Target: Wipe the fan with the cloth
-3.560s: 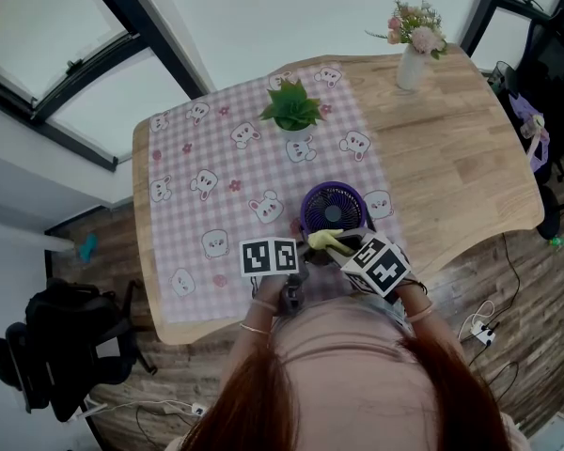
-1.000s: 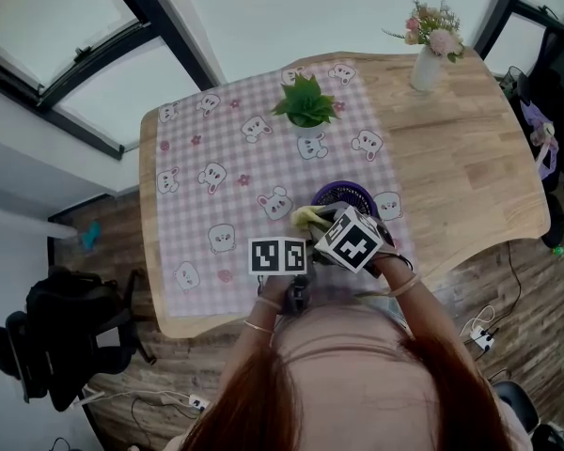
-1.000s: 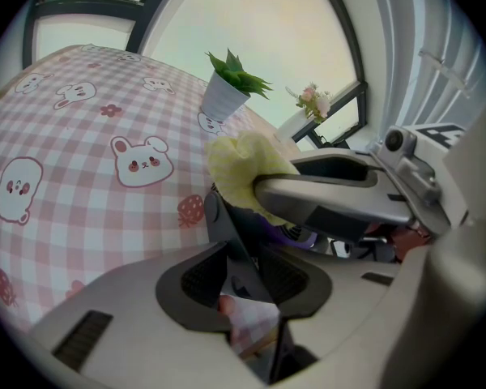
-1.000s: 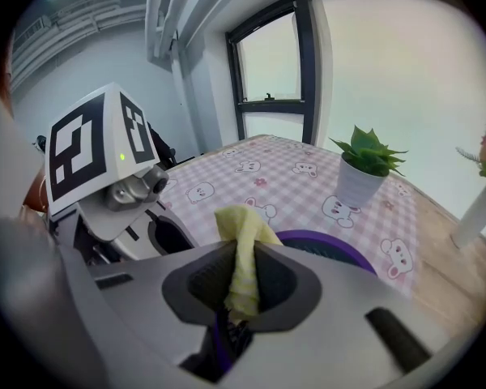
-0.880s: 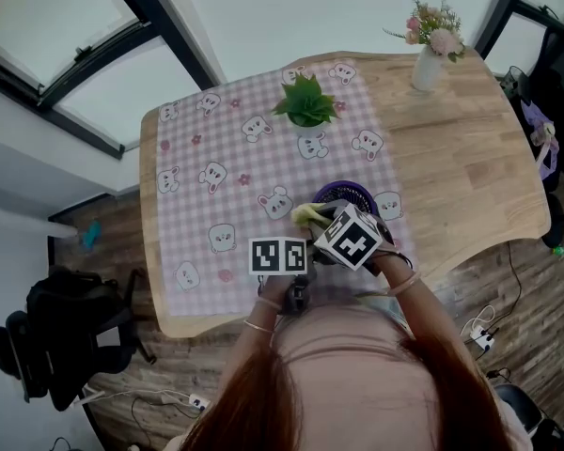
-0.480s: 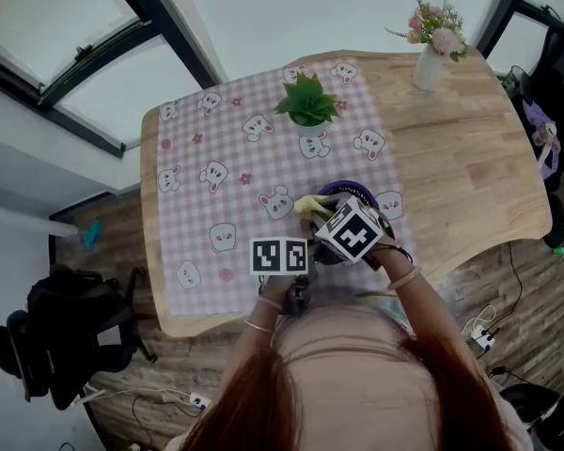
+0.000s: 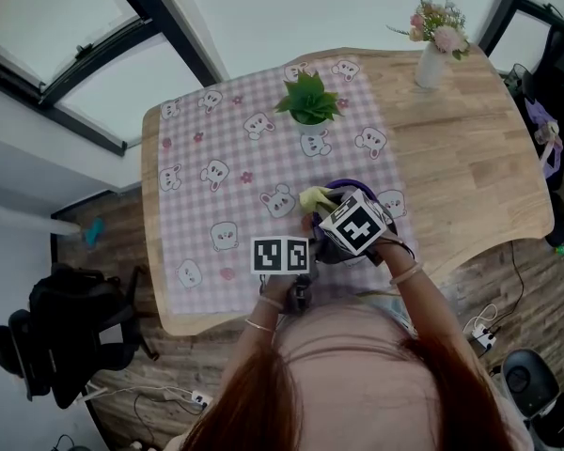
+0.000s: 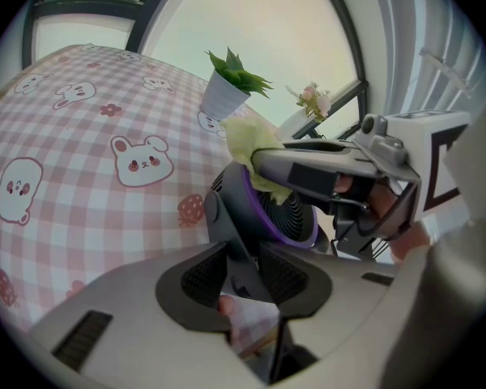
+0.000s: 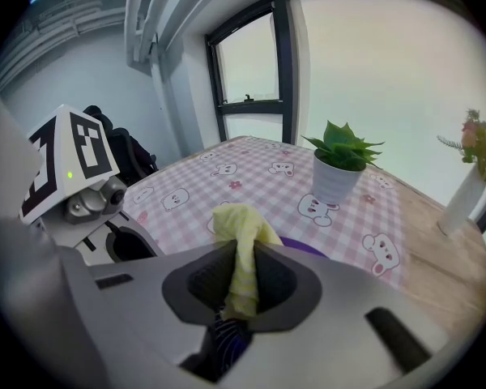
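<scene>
**Left gripper** (image 8: 243,275): In its own view I read both jaws closed against the dark grey stand of the fan (image 8: 279,217), one pad on each side. The foot of the stand is cut off below the jaws, so I cannot tell how it meets the table.

**Right gripper** (image 9: 241,284): The jaws are clamped on the yellow cloth (image 9: 241,241). A bunched end stands up above the pads. The lower end hangs toward the fan's purple grille, which shows only as a sliver beneath the jaws.

**Contact:** In the left gripper view the cloth sits at the upper rim of the purple ring. The right gripper lies across the fan's front and covers part of the grille. I cannot confirm how much of the cloth presses on the fan.

**Head view:** The fan stands on the pink checked tablecloth (image 7: 226,177), toward the near side of the wooden table (image 7: 470,158). The two marker cubes cover most of it, so I see only an arc of purple rim and a tuft of cloth. Both sets of jaws are hidden here. The person's head (image 7: 348,383) blocks the table's near edge.

**Surroundings:** A potted plant (image 7: 307,101) stands on the tablecloth beyond the fan. A vase of flowers (image 7: 432,50) stands on bare wood at the far right, and the right gripper view shows it only partly.
</scene>
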The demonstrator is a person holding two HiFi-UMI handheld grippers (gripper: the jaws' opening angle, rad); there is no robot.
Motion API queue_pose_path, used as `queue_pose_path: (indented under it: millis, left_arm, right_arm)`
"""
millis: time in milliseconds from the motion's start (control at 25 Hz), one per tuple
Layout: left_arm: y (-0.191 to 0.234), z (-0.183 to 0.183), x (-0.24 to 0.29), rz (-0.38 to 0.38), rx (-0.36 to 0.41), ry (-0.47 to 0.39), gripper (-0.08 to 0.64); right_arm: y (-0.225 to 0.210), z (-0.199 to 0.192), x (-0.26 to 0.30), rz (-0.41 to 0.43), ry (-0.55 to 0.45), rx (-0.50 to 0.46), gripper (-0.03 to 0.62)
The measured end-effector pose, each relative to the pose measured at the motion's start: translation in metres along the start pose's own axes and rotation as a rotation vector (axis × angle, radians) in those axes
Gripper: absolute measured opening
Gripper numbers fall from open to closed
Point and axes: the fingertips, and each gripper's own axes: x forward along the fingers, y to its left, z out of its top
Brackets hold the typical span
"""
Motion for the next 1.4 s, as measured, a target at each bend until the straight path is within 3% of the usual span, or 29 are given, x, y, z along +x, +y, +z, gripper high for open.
queue_pose_path:
  millis: [600,1000,1400]
  left_arm:
    - [0.000,-0.001,0.000,0.004,0.000,0.003,0.118]
    - [-0.001,-0.003,-0.004,0.008,0.002,0.000,0.118]
    - [0.000,0.000,0.000,0.010,0.006,-0.007,0.118]
  right_arm:
    - [-0.020,0.000,-0.004,-0.078,-0.010,0.037,0.048]
    - [-0.023,0.017,-0.038,-0.106,-0.118,0.023,0.048]
    - [-0.008,-0.008,-0.045,-0.037,-0.056,0.029,0.048]
